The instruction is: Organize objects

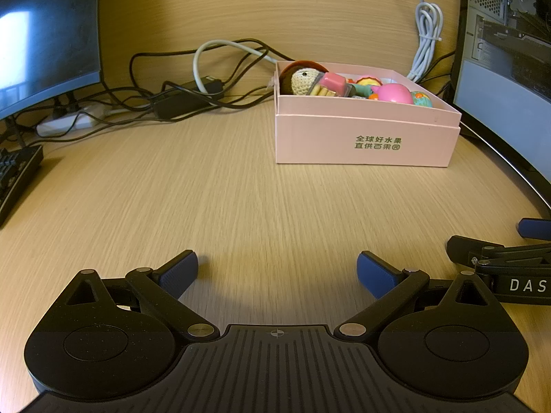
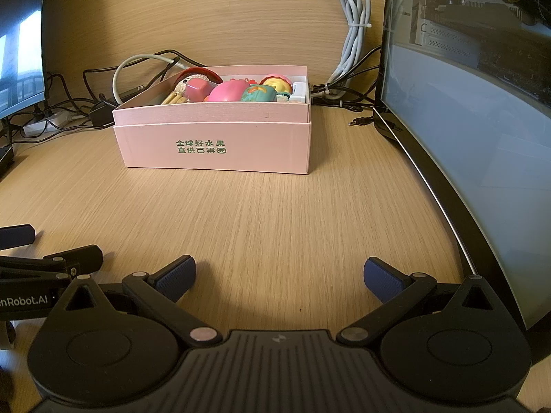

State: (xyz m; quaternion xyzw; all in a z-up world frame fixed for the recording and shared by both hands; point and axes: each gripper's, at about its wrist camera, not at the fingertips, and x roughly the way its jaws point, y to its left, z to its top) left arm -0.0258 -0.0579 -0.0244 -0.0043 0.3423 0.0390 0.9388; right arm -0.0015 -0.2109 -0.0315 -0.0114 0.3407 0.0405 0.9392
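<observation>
Both hand-held tools rested low over the desk (image 1: 241, 206), side by side. Our left gripper (image 1: 277, 273) had its blue-padded fingers (image 1: 179, 273) spread wide with nothing between them; our right gripper (image 2: 279, 279) stood likewise, jaws apart and empty. In the left wrist view the right tool appeared at the near right edge, just beside ours. We judge this a neutral pose: neither tool was aimed at or touching any object, and the bare wood ahead left room to advance.

Farther out sat the pink box (image 2: 213, 144), its shallower inner tray nested in a wider outer sleeve printed with green characters. From the right wrist it lay straight ahead; from the left wrist, far and to the right. It already held the toys: a crocheted doll (image 1: 303, 81) with a brown hat at the left end, a pink block (image 1: 333, 82), a rounded pink toy (image 2: 229, 91), a teal figure (image 2: 258, 93) and a yellow-and-pink piece (image 2: 277, 82). We saw no loose toy on the desk, so the sorting appeared largely complete.

Beyond the box lay tangled black cables (image 1: 165, 96) and a bundled white cord (image 2: 354, 27). A curved monitor (image 2: 465, 137) bounded the right side.
</observation>
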